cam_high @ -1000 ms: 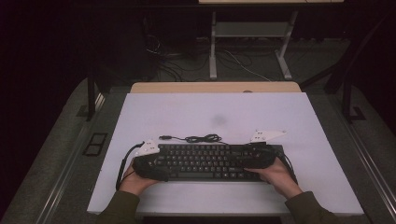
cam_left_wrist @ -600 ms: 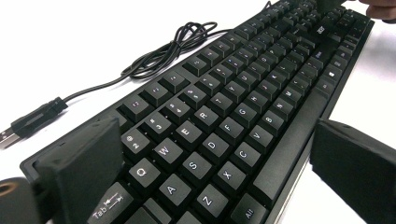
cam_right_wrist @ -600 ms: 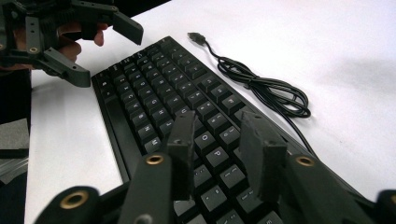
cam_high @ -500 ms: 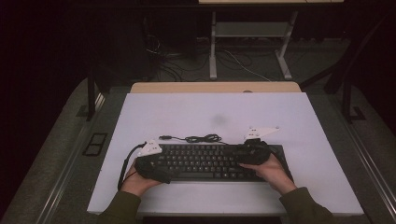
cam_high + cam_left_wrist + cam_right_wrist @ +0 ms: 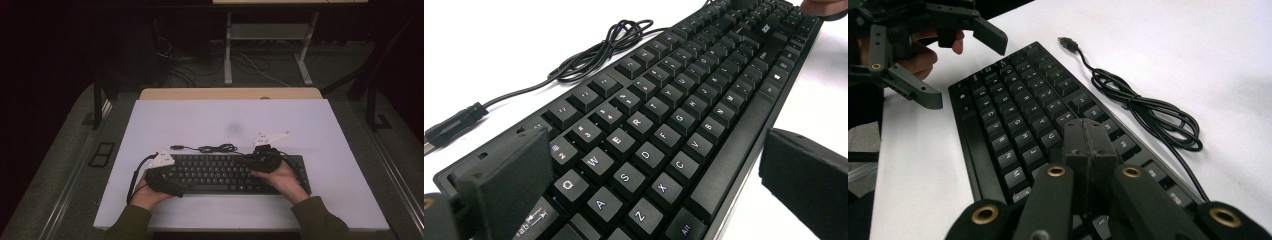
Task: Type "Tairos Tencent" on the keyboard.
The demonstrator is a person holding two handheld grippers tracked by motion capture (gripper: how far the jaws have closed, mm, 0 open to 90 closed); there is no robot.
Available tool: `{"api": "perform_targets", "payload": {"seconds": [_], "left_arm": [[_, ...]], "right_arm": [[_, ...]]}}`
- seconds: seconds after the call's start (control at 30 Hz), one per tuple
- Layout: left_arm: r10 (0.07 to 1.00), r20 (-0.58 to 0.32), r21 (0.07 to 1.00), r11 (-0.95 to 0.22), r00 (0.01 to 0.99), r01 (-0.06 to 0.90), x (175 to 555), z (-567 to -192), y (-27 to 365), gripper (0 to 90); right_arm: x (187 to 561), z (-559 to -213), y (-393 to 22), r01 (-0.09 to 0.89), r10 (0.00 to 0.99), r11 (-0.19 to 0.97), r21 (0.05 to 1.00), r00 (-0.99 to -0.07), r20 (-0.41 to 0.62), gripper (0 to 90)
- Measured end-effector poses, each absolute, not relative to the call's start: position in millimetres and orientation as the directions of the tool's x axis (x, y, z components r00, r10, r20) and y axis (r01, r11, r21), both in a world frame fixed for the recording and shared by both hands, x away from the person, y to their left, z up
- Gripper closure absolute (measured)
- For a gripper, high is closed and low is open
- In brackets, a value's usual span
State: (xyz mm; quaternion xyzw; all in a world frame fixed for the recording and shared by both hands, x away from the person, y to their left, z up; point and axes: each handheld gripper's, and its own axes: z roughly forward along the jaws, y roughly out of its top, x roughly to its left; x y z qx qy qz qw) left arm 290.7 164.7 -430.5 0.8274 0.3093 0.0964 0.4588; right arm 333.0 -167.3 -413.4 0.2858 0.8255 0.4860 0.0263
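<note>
The black keyboard point(image 5: 227, 173) lies flat on the white table point(image 5: 320, 125), near its front edge, its coiled cable point(image 5: 215, 148) just behind it. The right gripper point(image 5: 1089, 145), a second ago at the keyboard's right end, has moved inward and now hovers over the right-hand keys with jaws pressed together on nothing, likely to press a key. The left gripper point(image 5: 649, 180) stays at the keyboard's left end, jaws spread wide astride it, perhaps steadying it.

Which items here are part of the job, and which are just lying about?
In use:
- black keyboard
- left gripper, jaws open astride the keyboard's left end
- right gripper, shut over the keys

Lying about:
- keyboard's coiled cable and USB plug
</note>
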Motion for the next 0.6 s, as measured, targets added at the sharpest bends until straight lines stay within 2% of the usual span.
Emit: {"api": "perform_targets", "payload": {"seconds": [0.6], "left_arm": [[0.596,-0.122,0.821,-0.388,0.794,0.418,290.9,-430.2,165.1,1.9]], "right_arm": [[342.4,-423.1,-138.8,0.459,0.494,0.438,0.773,-0.841,0.219,89.1]]}}
